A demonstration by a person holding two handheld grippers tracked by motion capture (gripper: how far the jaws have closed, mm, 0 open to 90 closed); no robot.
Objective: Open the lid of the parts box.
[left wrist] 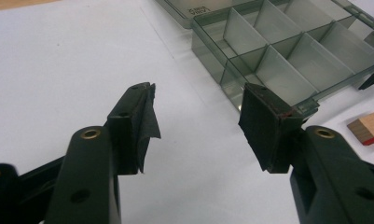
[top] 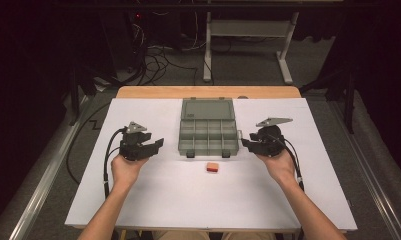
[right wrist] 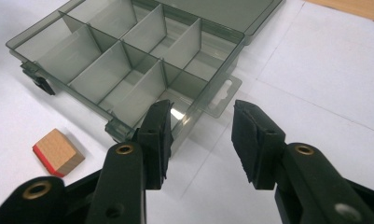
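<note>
Open compartment box (top: 209,131) flanked by left gripper (top: 155,145) and right gripper (top: 245,142), jaws held apart, empty, red-edged wooden block (top: 212,167) lain just before it, red face seen in both gripper views.

An open compartment box (top: 208,132) lies mid-table (top: 138,210), a wooden block (top: 212,167) just before it.

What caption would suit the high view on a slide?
Two hand-held tongs, left and right, both open, flank an open compartment box; a small wooden block lies in front.
</note>
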